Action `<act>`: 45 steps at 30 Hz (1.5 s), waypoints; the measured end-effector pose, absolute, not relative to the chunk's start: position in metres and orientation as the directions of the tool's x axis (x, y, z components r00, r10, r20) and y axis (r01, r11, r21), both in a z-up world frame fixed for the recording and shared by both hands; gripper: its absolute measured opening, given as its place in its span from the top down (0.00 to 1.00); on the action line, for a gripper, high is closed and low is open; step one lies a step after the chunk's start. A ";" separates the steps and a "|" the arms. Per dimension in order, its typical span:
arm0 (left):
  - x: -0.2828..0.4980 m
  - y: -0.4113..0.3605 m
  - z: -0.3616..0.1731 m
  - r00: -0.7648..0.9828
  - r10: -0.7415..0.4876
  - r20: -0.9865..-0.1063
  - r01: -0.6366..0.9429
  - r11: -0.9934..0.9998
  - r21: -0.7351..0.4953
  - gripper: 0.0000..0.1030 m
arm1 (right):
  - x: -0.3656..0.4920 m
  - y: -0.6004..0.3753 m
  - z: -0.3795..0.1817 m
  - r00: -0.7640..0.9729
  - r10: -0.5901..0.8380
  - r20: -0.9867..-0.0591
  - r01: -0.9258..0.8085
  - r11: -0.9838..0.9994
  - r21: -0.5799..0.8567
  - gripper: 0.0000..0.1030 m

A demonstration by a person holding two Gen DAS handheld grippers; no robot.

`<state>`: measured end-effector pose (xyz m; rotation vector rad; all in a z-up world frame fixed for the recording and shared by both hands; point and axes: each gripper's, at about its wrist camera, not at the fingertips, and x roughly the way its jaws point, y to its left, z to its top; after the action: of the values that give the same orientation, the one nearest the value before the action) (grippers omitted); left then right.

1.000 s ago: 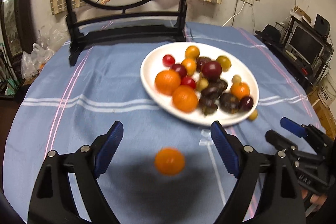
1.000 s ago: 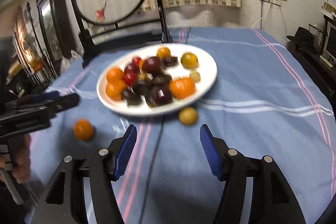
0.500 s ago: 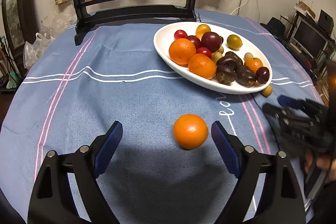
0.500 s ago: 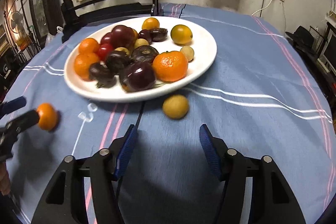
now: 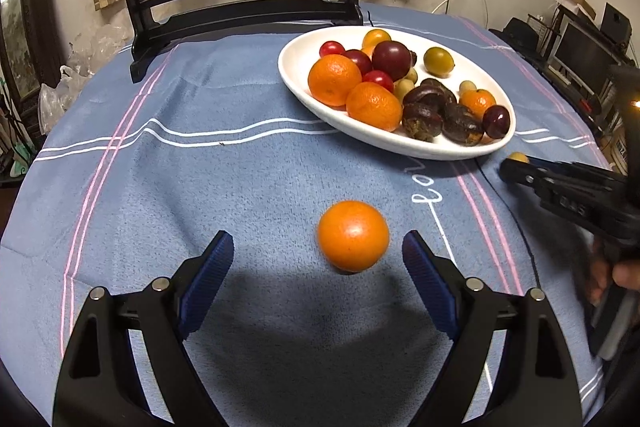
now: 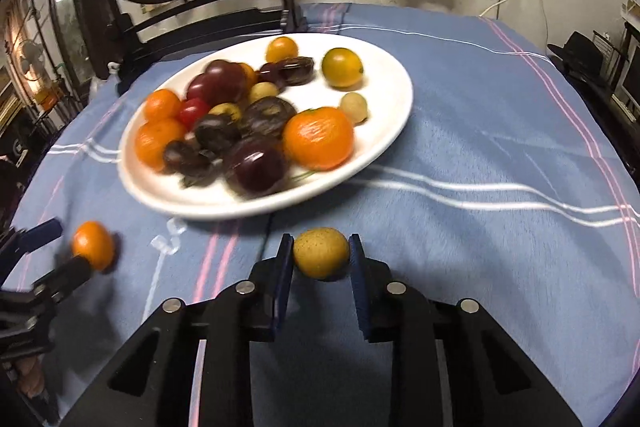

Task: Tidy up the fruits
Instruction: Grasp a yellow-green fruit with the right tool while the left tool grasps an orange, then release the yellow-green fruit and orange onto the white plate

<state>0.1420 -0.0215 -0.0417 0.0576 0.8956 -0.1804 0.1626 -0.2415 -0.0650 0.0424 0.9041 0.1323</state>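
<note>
A loose orange (image 5: 353, 235) lies on the blue tablecloth, just ahead of and between the fingers of my open left gripper (image 5: 318, 261); it also shows in the right wrist view (image 6: 93, 245). My right gripper (image 6: 321, 251) is shut on a small yellow-green fruit (image 6: 321, 253) on the cloth just in front of the white plate (image 6: 394, 99). The plate (image 5: 298, 67) holds oranges, red tomatoes, dark purple fruits and small yellow ones. In the left wrist view the right gripper (image 5: 516, 167) is at the far right with the small yellow-green fruit (image 5: 518, 157) at its tip.
A black wooden stand (image 5: 240, 11) with a round embroidered screen stands at the table's far side behind the plate. Plastic bags (image 5: 60, 91) lie off the table's left edge. Shelves with electronics (image 5: 588, 55) stand to the right.
My right gripper moved forward and closed on the small yellow-green fruit. My left gripper moved closer to the loose orange, still open.
</note>
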 end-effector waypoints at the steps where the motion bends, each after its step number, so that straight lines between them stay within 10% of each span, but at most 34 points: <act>1: 0.142 -0.022 -0.042 0.612 -0.133 -0.779 0.184 0.983 -0.024 0.18 | 0.157 -0.239 -0.063 0.611 0.141 -0.779 -0.105 0.990 0.096 0.73; 12: 0.154 -0.025 -0.055 0.562 -0.180 -0.808 0.165 0.981 -0.103 0.32 | 0.122 -0.221 -0.052 0.625 0.205 -0.753 -0.175 0.977 0.121 0.73; 17: 0.152 -0.035 -0.058 0.574 -0.130 -0.808 0.182 0.983 -0.029 0.62 | 0.118 -0.223 -0.051 0.634 0.211 -0.744 -0.179 0.976 0.125 0.73; 45: 0.238 -0.093 0.019 0.622 -0.190 -0.760 0.261 0.965 -0.028 0.63 | 0.184 -0.225 0.001 0.743 0.233 -0.628 -0.236 0.968 0.079 0.73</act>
<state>0.2385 -0.0932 0.0187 0.0880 0.8623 -0.2590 0.1844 -0.2250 0.0014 -0.0059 0.6869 0.2570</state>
